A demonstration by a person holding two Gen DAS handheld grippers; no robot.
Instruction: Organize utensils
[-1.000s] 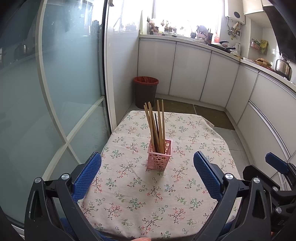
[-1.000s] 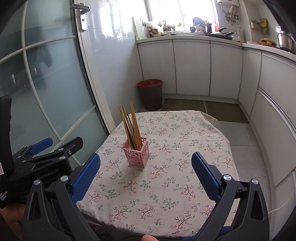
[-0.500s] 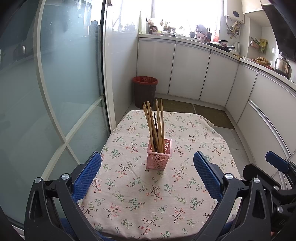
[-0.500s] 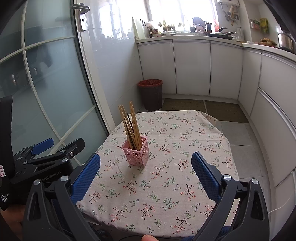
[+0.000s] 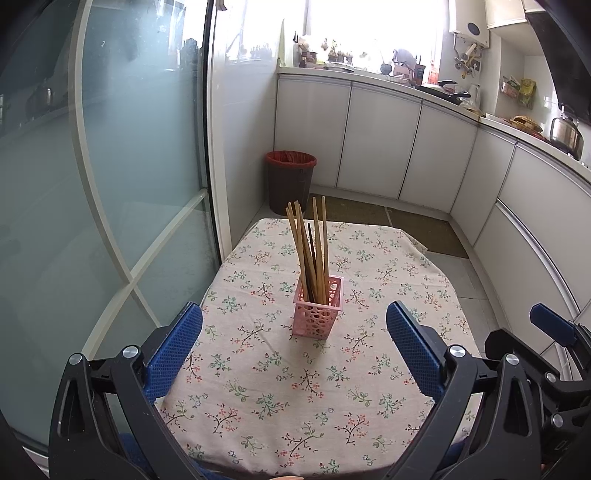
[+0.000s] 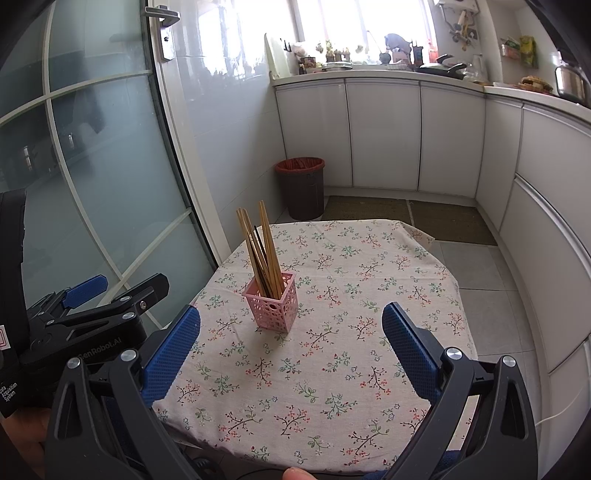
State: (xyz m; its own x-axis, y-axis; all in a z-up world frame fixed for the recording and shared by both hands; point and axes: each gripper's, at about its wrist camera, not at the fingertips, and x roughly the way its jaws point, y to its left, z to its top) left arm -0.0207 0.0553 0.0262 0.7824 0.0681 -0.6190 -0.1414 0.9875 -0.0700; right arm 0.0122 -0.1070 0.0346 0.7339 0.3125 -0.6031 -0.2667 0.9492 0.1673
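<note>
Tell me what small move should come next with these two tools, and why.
Probably none beyond drawing back: the chopsticks already stand bundled in the pink basket on the floral tablecloth, with no loose utensil visible. Both the left tool and the right tool are open, empty and short of the basket, so the sorting looks done.

Kitchen: white cabinets point(image 5: 380, 144) run under a cluttered counter point(image 6: 373, 72); bright window point(image 5: 369, 26) (overexposed) behind; frosted glass door point(image 6: 92, 147) at left; grey tile floor point(image 6: 476, 266); dark bin point(image 5: 290, 181) in corner.
</note>
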